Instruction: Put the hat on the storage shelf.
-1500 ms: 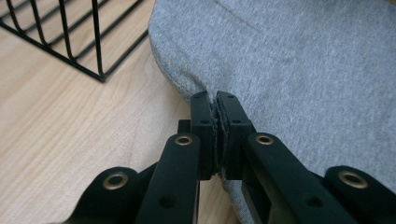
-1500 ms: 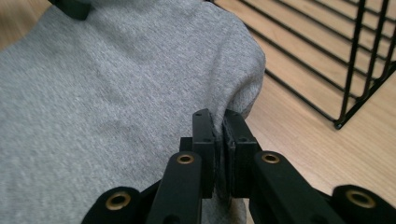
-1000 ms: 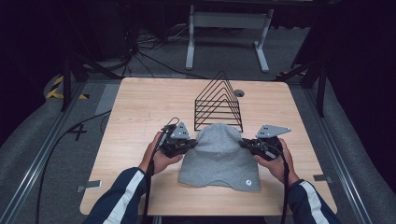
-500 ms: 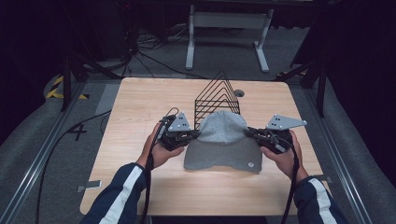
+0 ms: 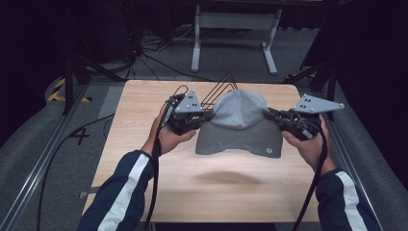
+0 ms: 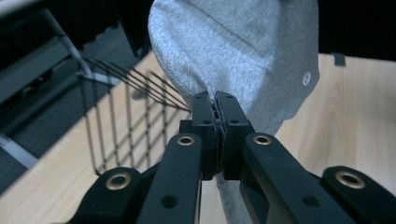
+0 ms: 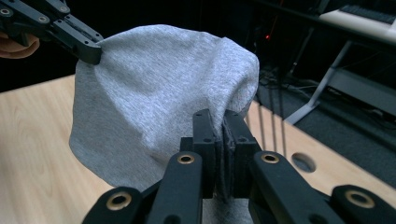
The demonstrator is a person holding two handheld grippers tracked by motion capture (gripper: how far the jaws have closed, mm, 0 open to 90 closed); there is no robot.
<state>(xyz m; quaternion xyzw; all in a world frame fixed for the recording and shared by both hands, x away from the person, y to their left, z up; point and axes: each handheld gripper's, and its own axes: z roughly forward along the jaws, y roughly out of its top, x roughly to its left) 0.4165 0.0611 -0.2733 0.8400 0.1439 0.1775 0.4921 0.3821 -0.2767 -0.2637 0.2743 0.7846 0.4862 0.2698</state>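
A grey knit beanie (image 5: 239, 125) hangs in the air above the wooden table (image 5: 144, 120), stretched between my two grippers. My left gripper (image 5: 208, 115) is shut on the hat's left edge; in the left gripper view the jaws (image 6: 215, 105) pinch the grey fabric (image 6: 243, 51). My right gripper (image 5: 267, 114) is shut on the hat's right edge, with cloth (image 7: 154, 102) bunched between its jaws (image 7: 220, 121). The other gripper (image 7: 91, 51) grips the far corner in the right gripper view. A small round logo (image 5: 269, 151) marks the hat's lower right.
A black wire rack (image 5: 219, 91) stands on the table just behind the hat, near my left gripper; its bars (image 6: 135, 102) show in the left gripper view. A round hole (image 7: 303, 162) is in the tabletop. Cables and a metal stand (image 5: 231, 29) lie on the floor beyond.
Both grippers have risen together, lifting the beanie off the table; it now hangs in front of the wire rack, casting a shadow on the wood below.
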